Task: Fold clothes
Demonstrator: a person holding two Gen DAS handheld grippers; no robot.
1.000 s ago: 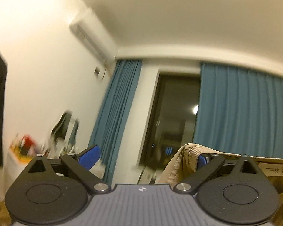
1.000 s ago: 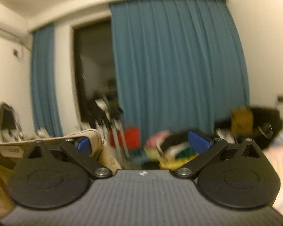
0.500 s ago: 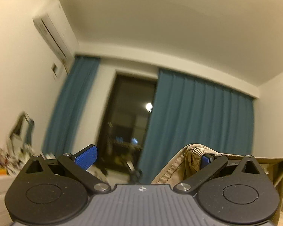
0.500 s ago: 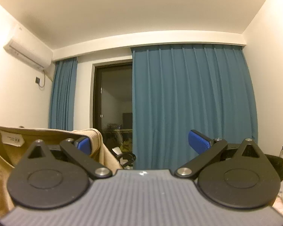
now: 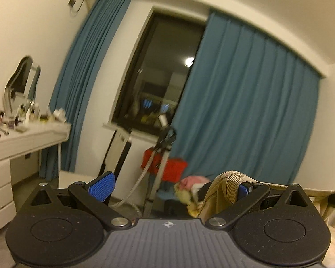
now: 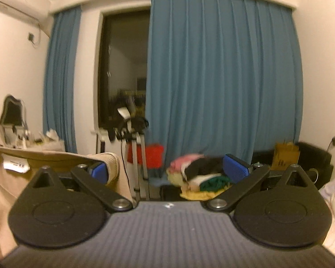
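Note:
A tan garment with a ribbed collar hangs stretched between my two grippers, held up in the air. In the left wrist view its collar (image 5: 232,182) drapes over the right blue fingertip (image 5: 243,189) of my left gripper (image 5: 172,186), whose jaws stand wide apart. In the right wrist view the garment (image 6: 55,163), with a white label (image 6: 15,166), drapes over the left blue fingertip (image 6: 99,172) of my right gripper (image 6: 167,169), also wide apart. Nothing is pinched between either pair of fingers.
Blue curtains (image 6: 221,76) and a dark window (image 6: 122,67) face me. A pile of coloured clothes (image 6: 198,174) lies below the curtain beside a red box (image 6: 149,155) and a metal stand (image 5: 160,156). A white dresser (image 5: 22,140) with a mirror stands left.
Both grippers have tilted down from the ceiling toward the room, the garment still hanging on them. The jaws have stayed wide apart.

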